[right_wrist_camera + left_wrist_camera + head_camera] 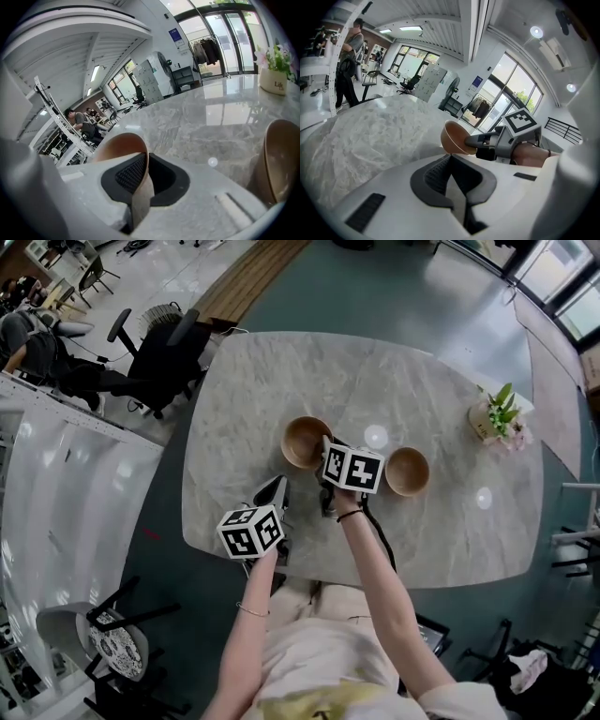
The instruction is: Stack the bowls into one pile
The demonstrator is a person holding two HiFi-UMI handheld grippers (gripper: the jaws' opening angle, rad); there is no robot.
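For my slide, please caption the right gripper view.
Right gripper clamps wooden bowl by rim; second bowl at right.

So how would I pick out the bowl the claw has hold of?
Find the pale marble table. Of its two wooden bowls, take the left bowl, the one farther from the potted flowers. Unlike the other bowl, its rim is pinched in the right claw.

Place: an open-plan office or lab workspace.
Seating: black swivel chairs (159, 357) on castors, and a person (28, 343) seated at a desk.
Walls: tall glazed doors (234, 37), with a clothes rack (206, 51) and a standing fan (164, 63) nearby.
Work surface: a marble-look counter (281, 390) on a teal floor (394, 287), carrying a potted plant (497, 416).
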